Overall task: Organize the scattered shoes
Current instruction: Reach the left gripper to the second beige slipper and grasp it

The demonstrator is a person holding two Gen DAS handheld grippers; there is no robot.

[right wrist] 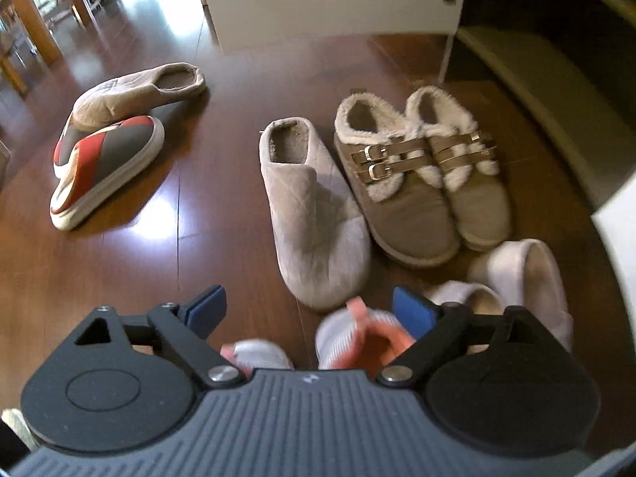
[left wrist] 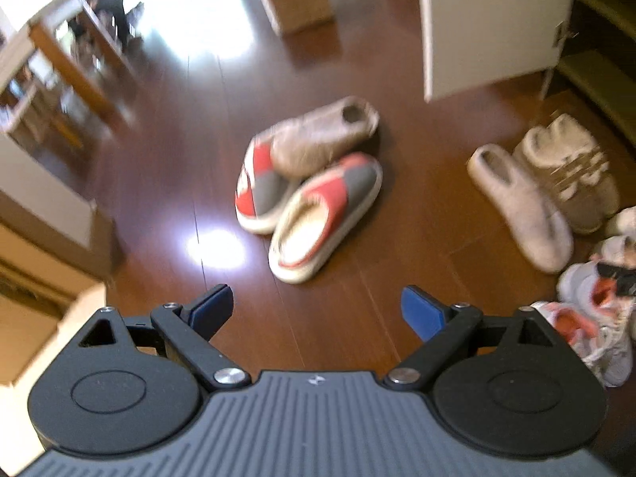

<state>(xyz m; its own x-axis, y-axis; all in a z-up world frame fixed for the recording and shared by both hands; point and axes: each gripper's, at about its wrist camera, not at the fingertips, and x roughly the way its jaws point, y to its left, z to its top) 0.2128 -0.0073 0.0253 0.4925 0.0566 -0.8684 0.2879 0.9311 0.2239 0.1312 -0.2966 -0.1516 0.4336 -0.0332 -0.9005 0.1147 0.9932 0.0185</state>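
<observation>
Both the left gripper [left wrist: 317, 307] and right gripper [right wrist: 306, 307] have jaws spread wide, holding nothing, above a dark wooden floor [right wrist: 119, 270]. At the right view's centre, a grey quilted slipper [right wrist: 314, 218] lies just beside a pair of fleece-lined buckled taupe shoes [right wrist: 421, 183]. At left, two red-and-grey slippers [right wrist: 103, 167] lie under a beige slipper [right wrist: 139, 93].

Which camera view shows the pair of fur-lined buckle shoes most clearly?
The right wrist view: there the fur-lined buckle shoes lie near the middle, side by side, with straps, buckles and fur lining sharp. In the left wrist view the same pair sits far at the right edge, blurred, partly behind a beige slipper; the buckles cannot be made out.
</observation>
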